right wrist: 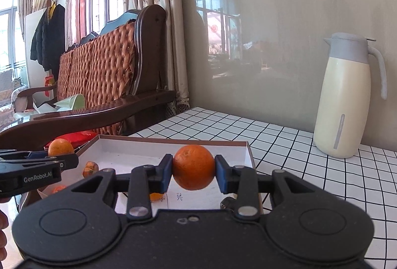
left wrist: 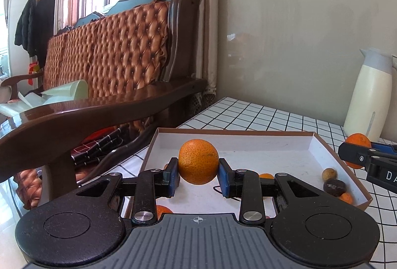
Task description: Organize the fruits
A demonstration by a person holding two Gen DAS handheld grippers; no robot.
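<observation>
My left gripper [left wrist: 198, 171] is shut on an orange [left wrist: 198, 161] and holds it above the near part of a shallow white box with a brown rim [left wrist: 248, 130]. My right gripper [right wrist: 193, 173] is shut on a second orange [right wrist: 193, 167], also above the box [right wrist: 173, 142]. Each gripper shows in the other's view: the right one with its orange [left wrist: 358, 142] at the box's right side, the left one with its orange [right wrist: 60, 147] at the box's left side. Small orange and brown fruits [left wrist: 333, 185] lie in the box's near right corner, and others [right wrist: 89, 168] at its left.
The box sits on a white table with a black grid [right wrist: 297, 157]. A cream thermos jug [right wrist: 347, 100] stands at the back right by the grey wall. A dark wooden sofa with orange cushions [left wrist: 111, 65] stands to the left of the table.
</observation>
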